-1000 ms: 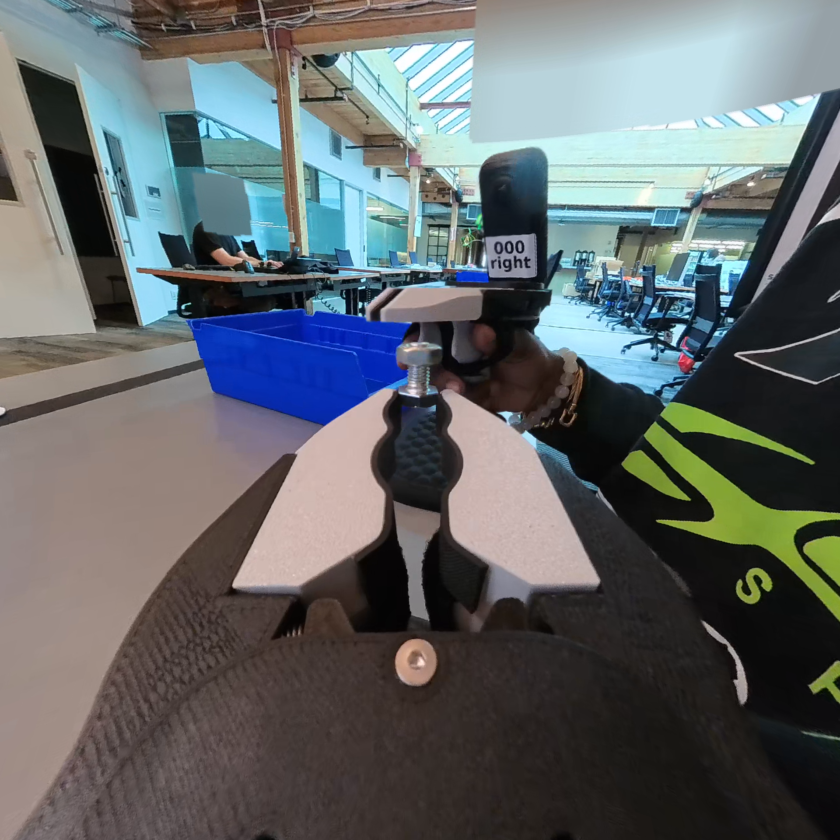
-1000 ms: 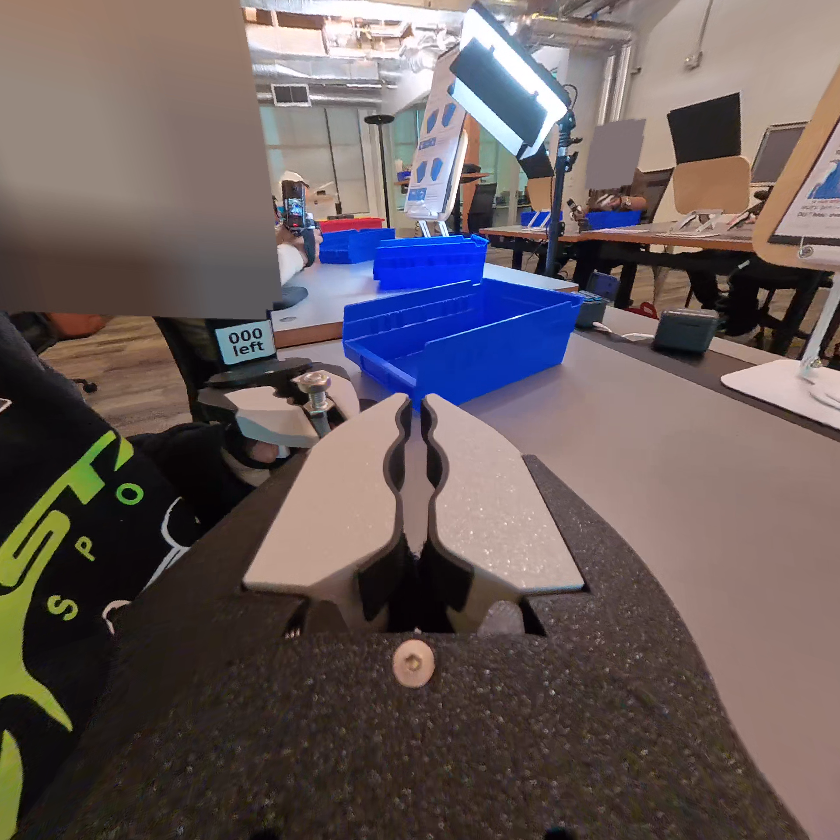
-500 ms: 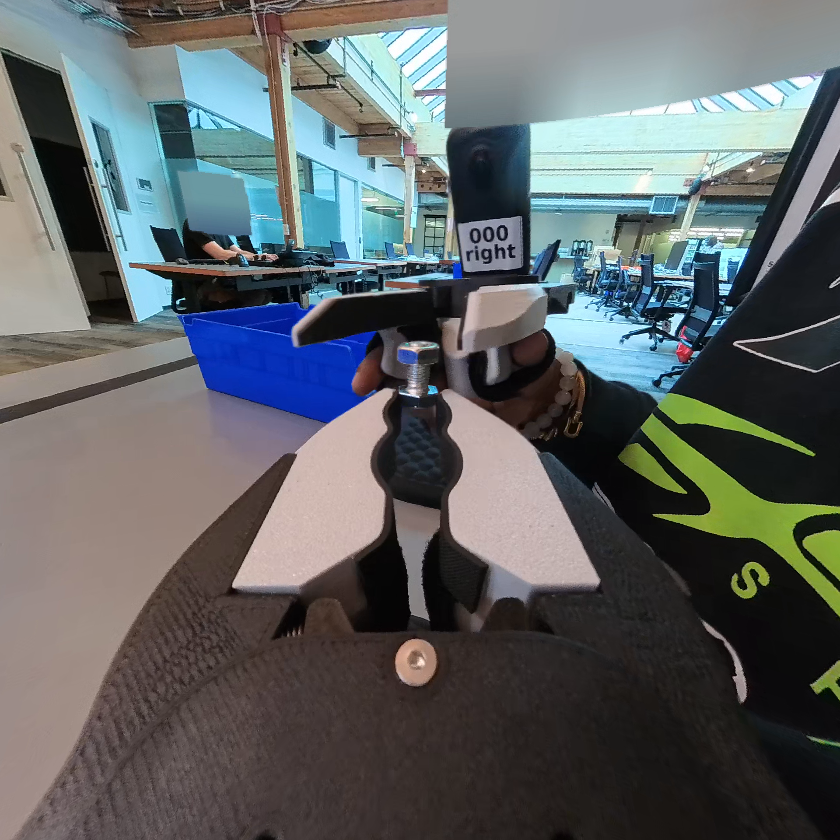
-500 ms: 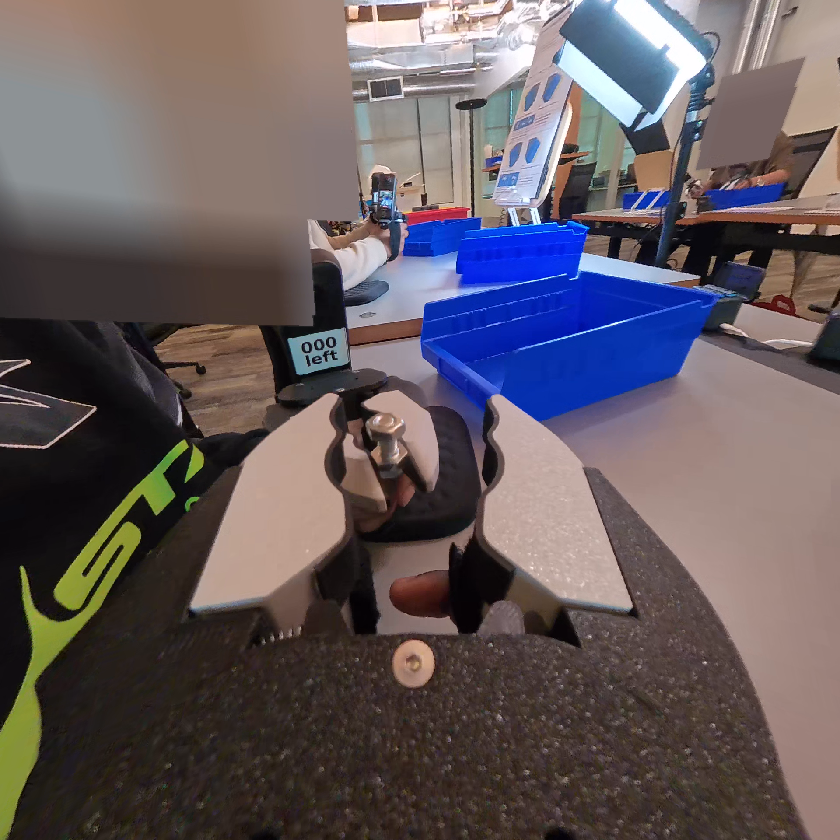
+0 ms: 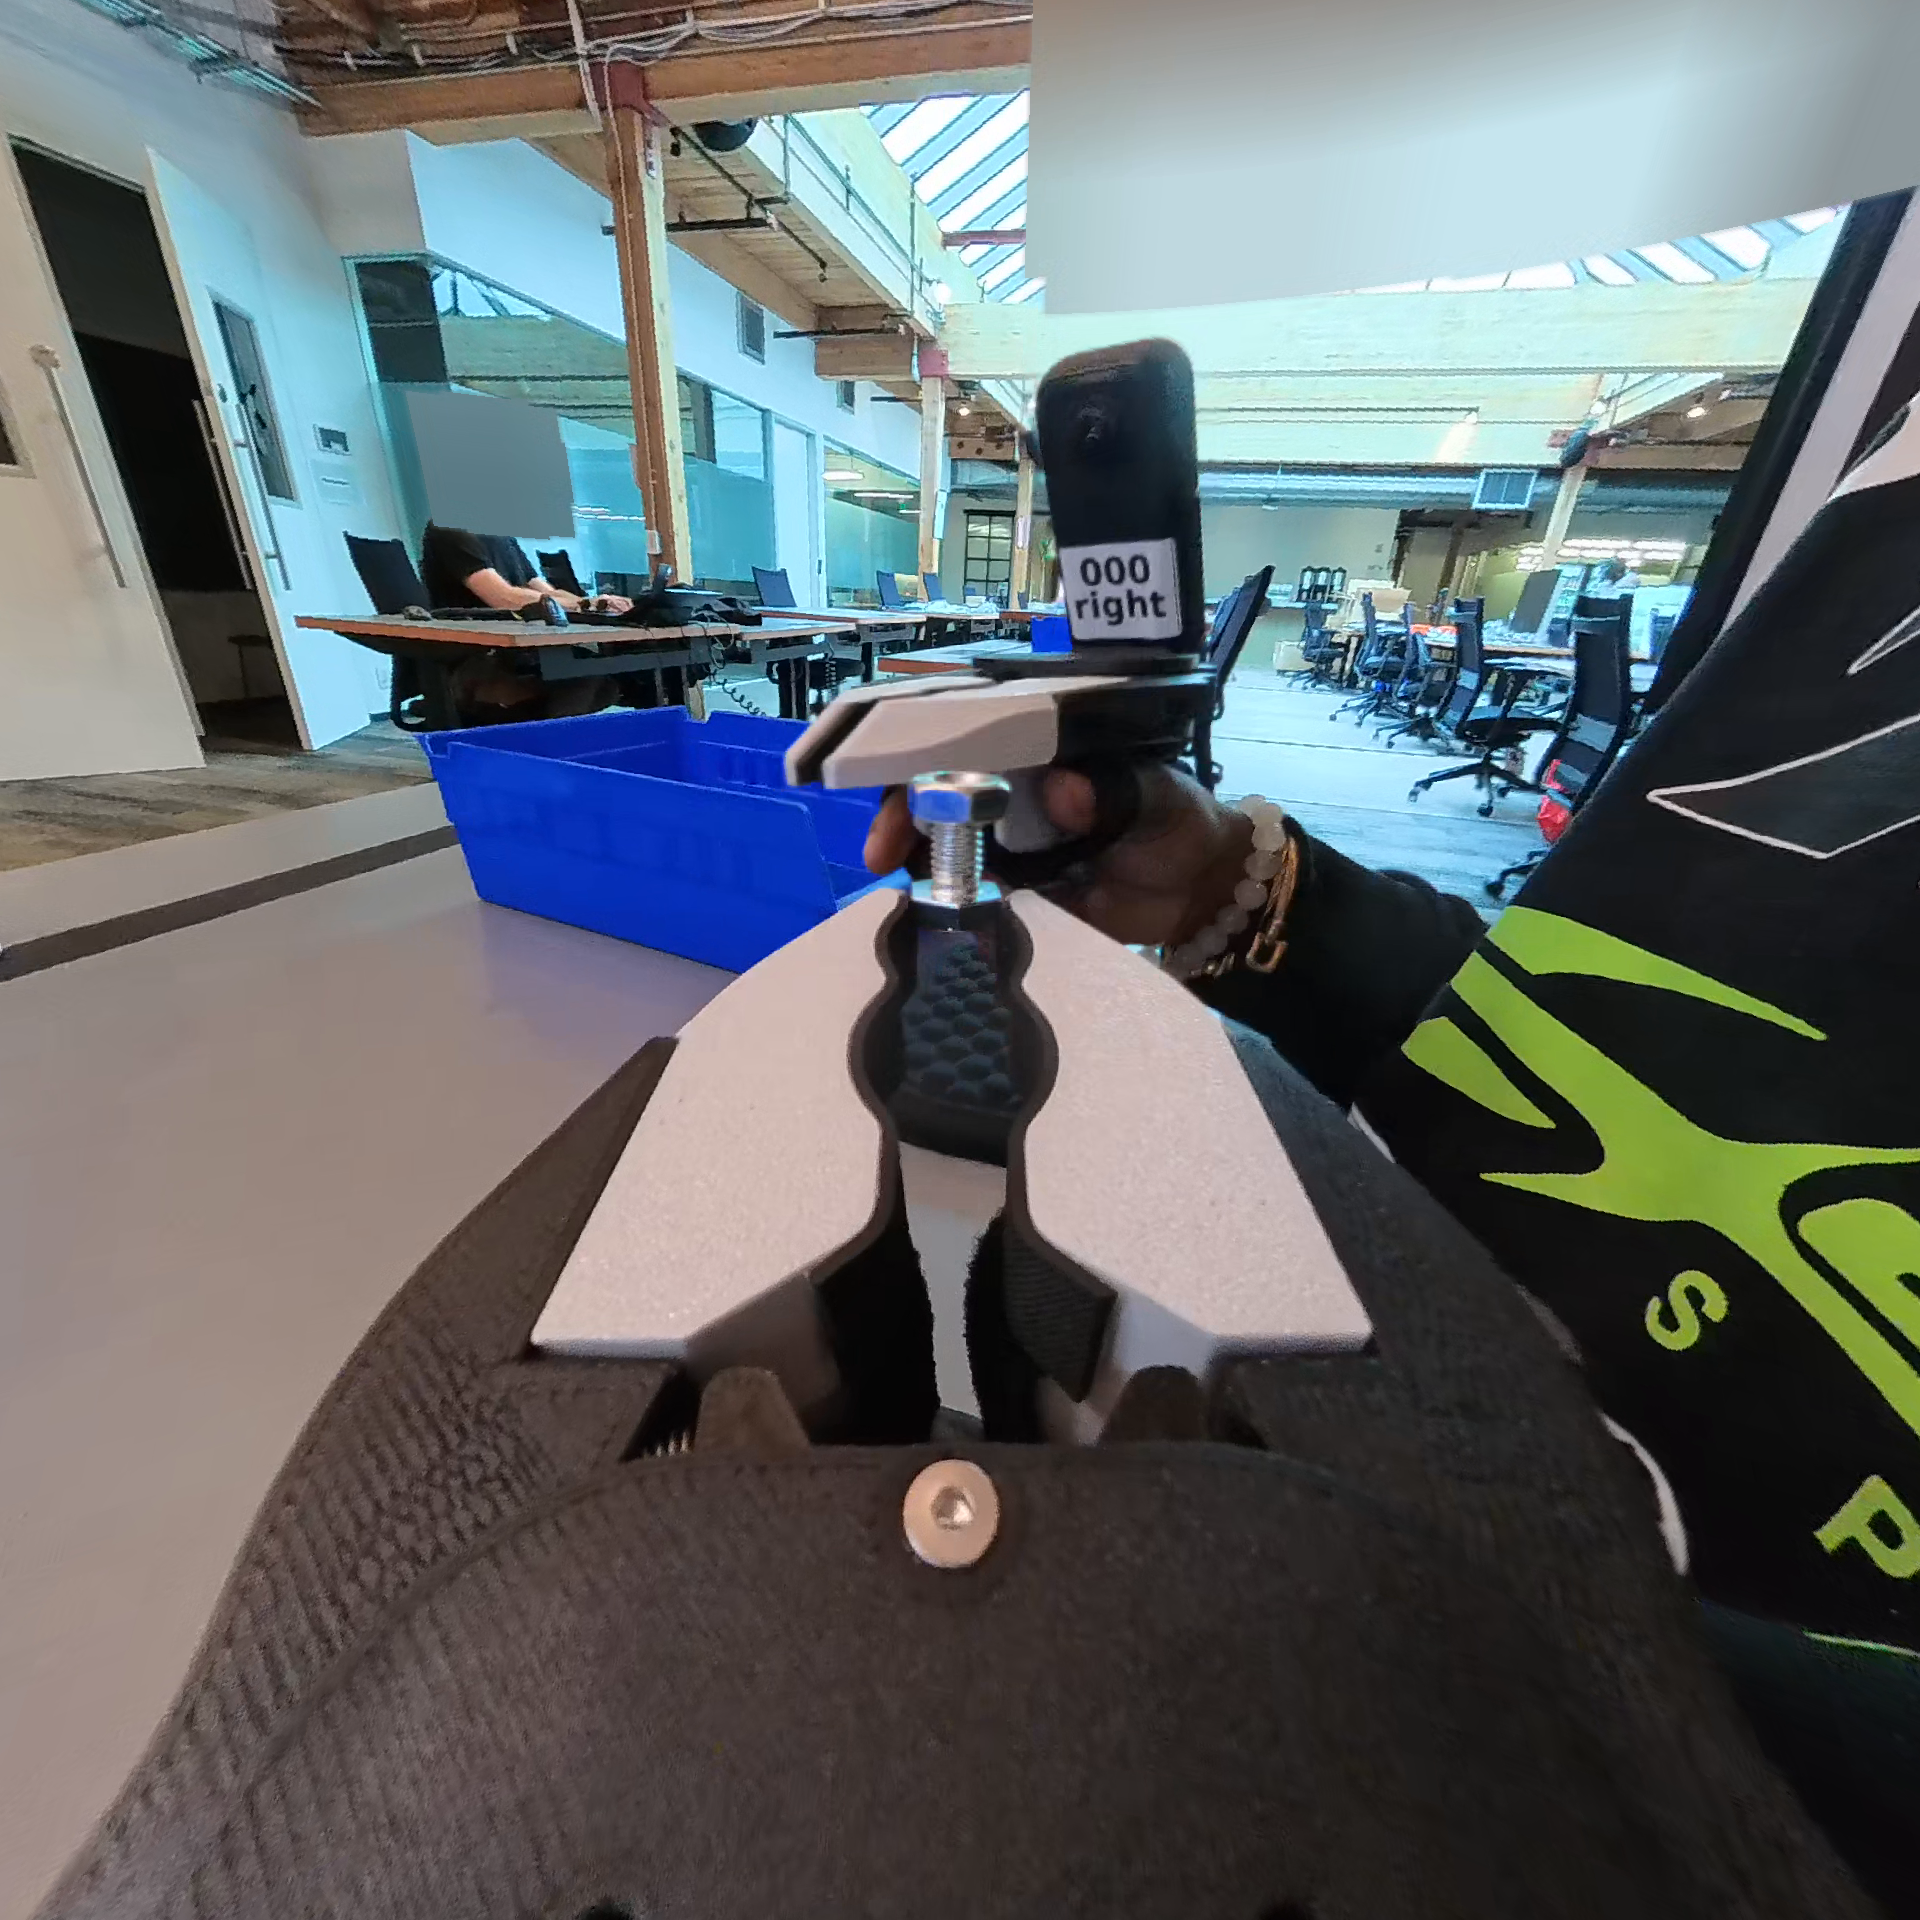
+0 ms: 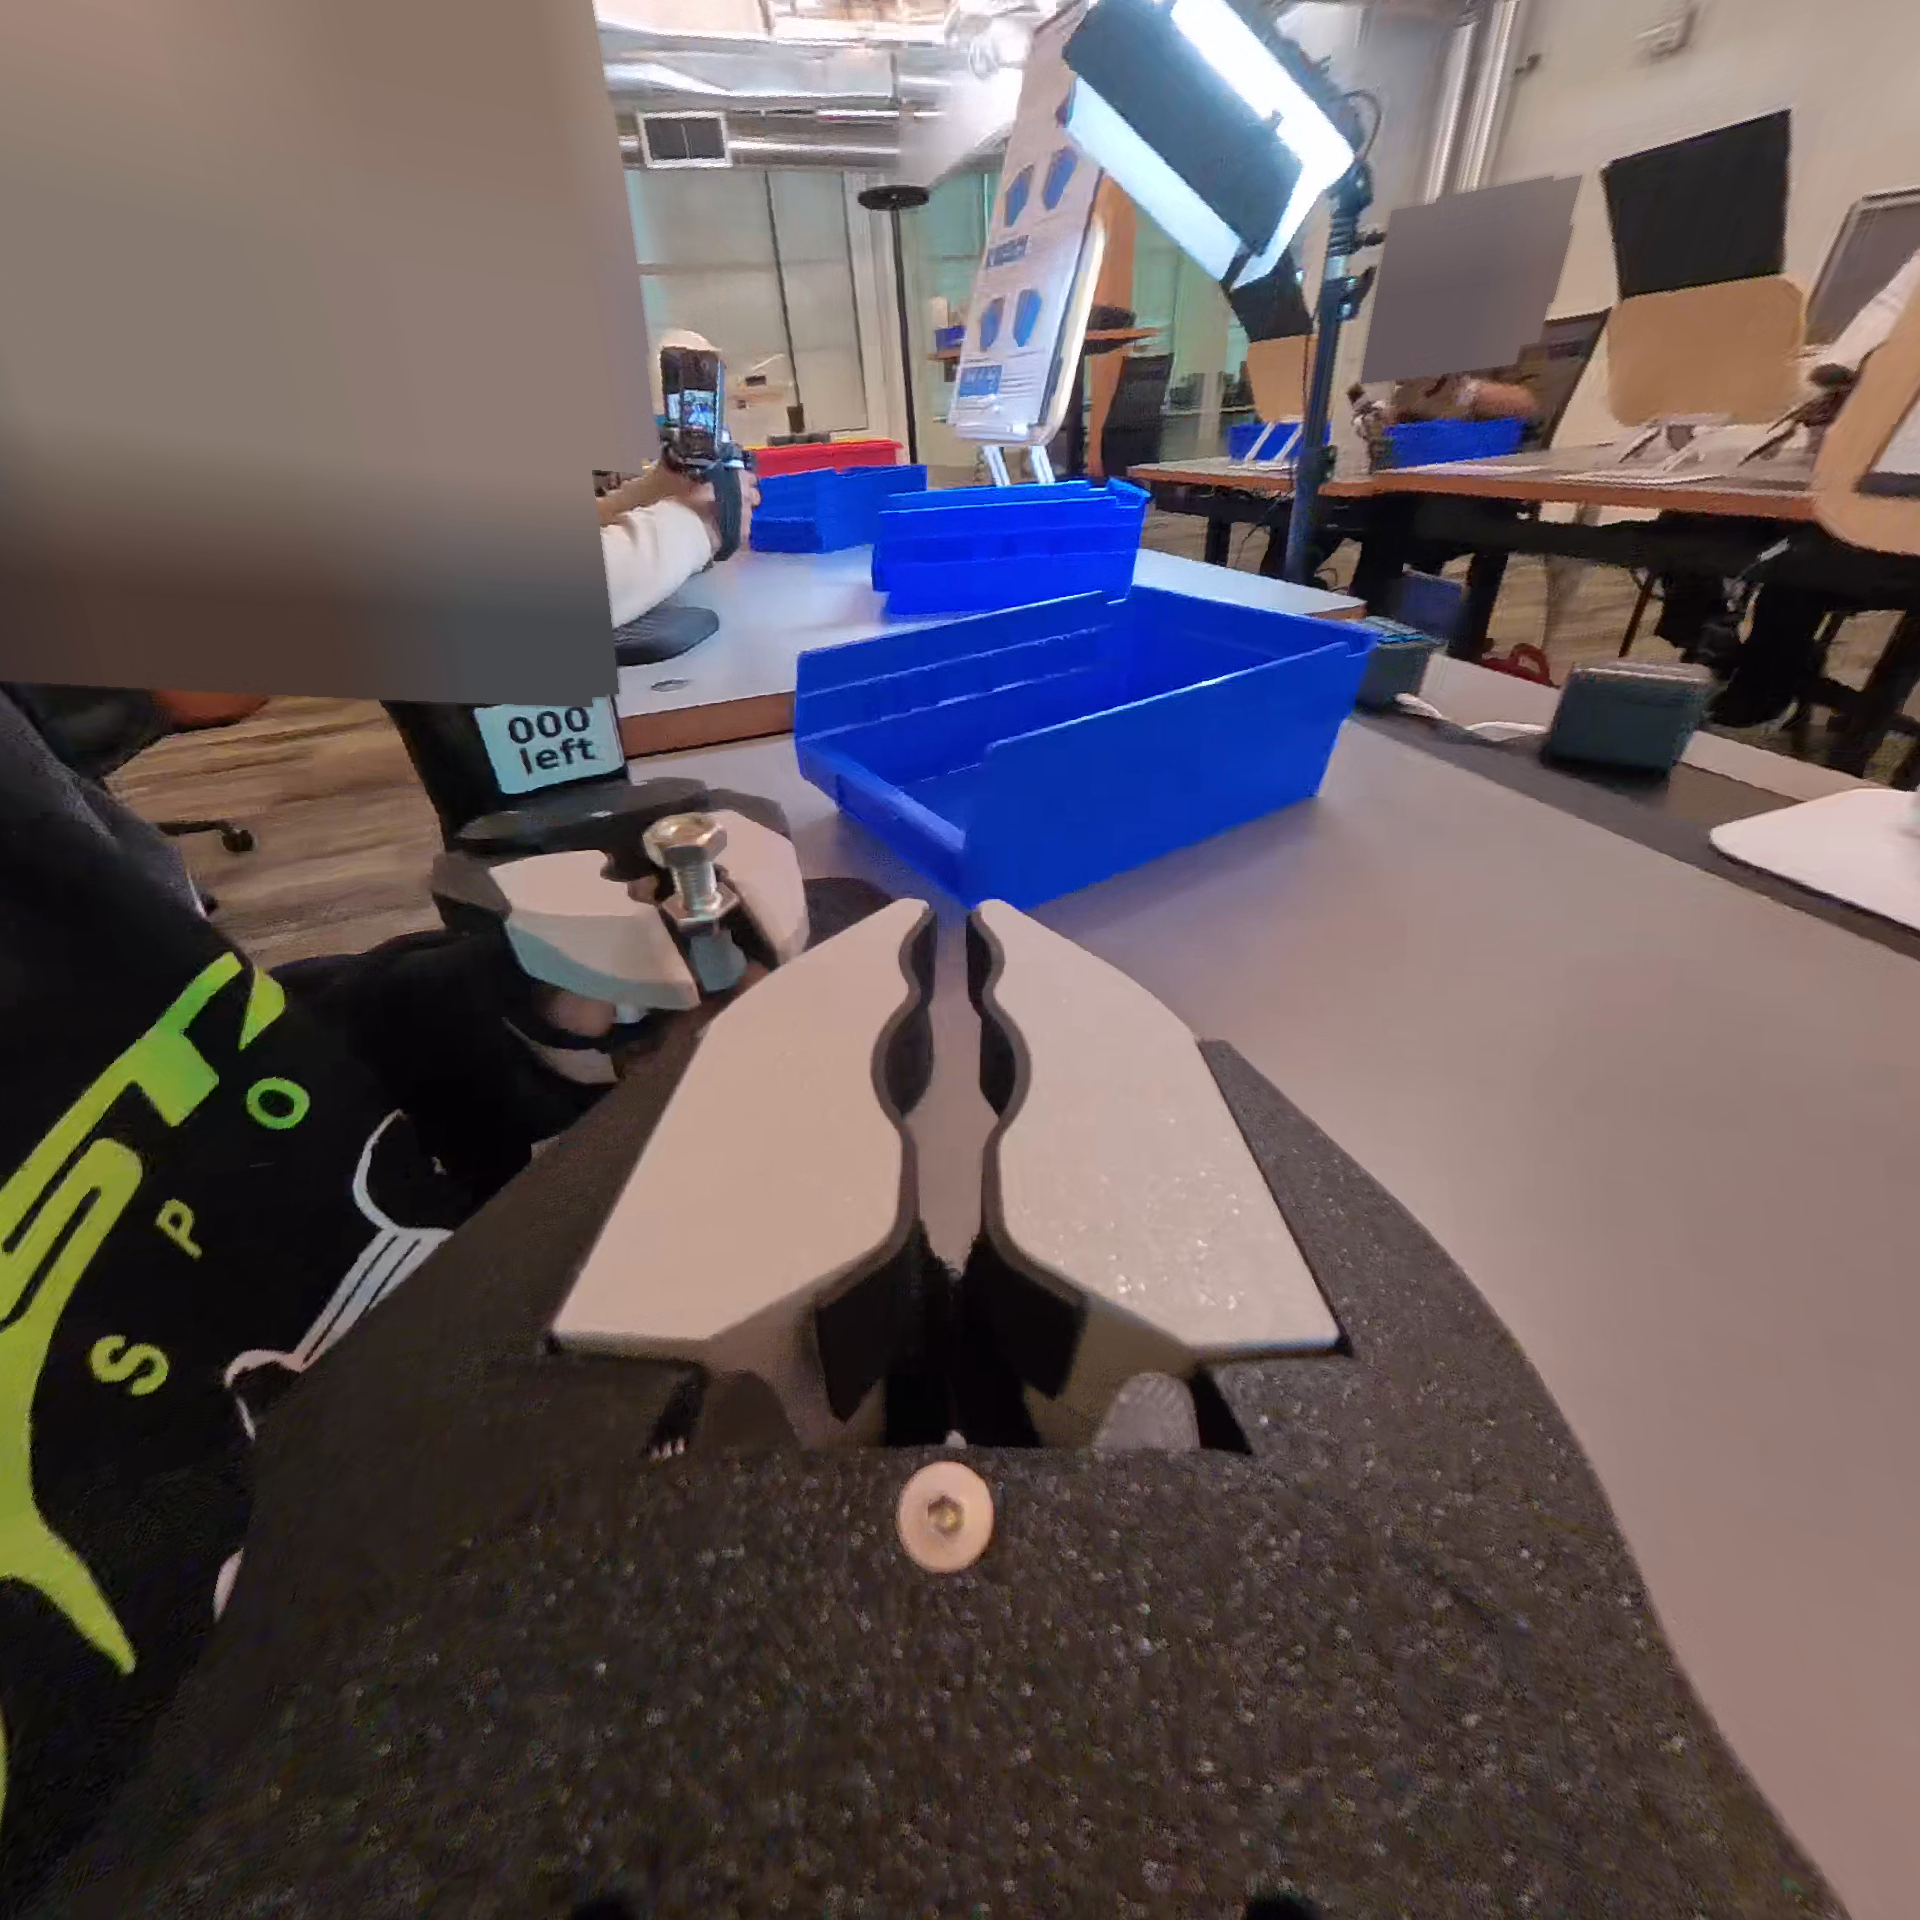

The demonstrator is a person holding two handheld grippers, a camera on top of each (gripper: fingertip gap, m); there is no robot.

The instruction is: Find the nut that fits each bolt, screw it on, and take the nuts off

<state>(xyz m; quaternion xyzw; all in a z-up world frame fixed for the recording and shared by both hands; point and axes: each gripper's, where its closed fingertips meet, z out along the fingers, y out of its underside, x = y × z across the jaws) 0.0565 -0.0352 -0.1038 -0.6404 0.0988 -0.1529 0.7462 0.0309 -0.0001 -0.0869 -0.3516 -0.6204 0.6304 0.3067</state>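
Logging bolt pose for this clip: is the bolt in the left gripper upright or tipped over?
Upright. The bolt stands head up out of the left gripper, threads vertical, a nut low on its shaft at the fingertips.

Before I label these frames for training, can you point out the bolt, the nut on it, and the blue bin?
bolt (image 5: 958, 802): left wrist view, on its hex head.
nut (image 6: 698, 905): right wrist view, on its top face beside the thread.
blue bin (image 6: 1174, 810): right wrist view, on its near side wall.
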